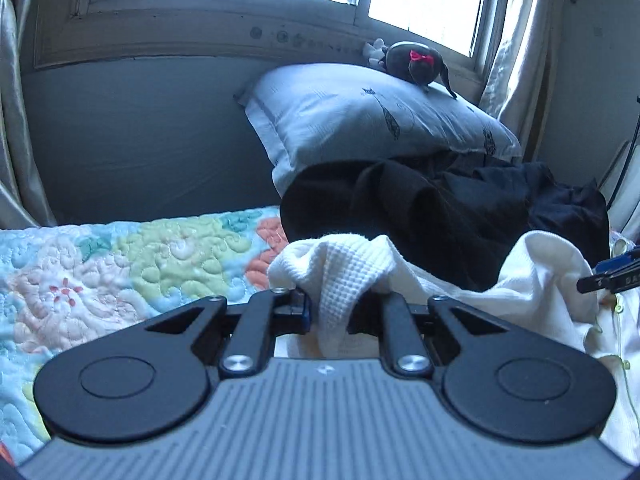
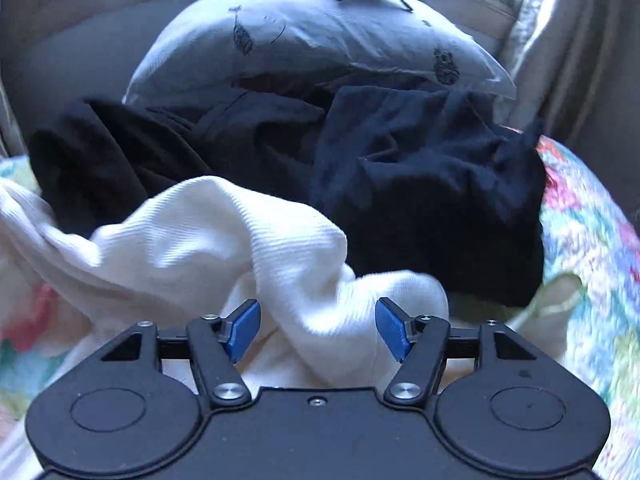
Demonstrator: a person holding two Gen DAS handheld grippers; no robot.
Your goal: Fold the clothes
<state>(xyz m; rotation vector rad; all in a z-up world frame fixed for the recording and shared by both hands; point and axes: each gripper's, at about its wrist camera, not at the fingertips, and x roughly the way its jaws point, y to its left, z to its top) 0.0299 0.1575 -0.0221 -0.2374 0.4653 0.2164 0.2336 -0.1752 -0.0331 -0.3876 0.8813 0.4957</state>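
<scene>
Two claws, one garment: my left gripper (image 1: 334, 310) is clenched on a bunched edge of the white waffle-knit top (image 1: 532, 280), lifted above the floral quilted bedspread (image 1: 120, 264). My right gripper (image 2: 318, 328) gapes, released, with white cloth between its blue pads (image 2: 243, 330). Judging this the spreading-out step; next I must pinch an opposite edge, clear of the black clothes heap (image 2: 420, 184)

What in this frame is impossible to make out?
- Left wrist view: left gripper fingers, buried in the white garment.
- Right wrist view: the garment's type; it is bunched and cut off by the left edge.
- Both views: how many dark clothes lie heaped together.
</scene>
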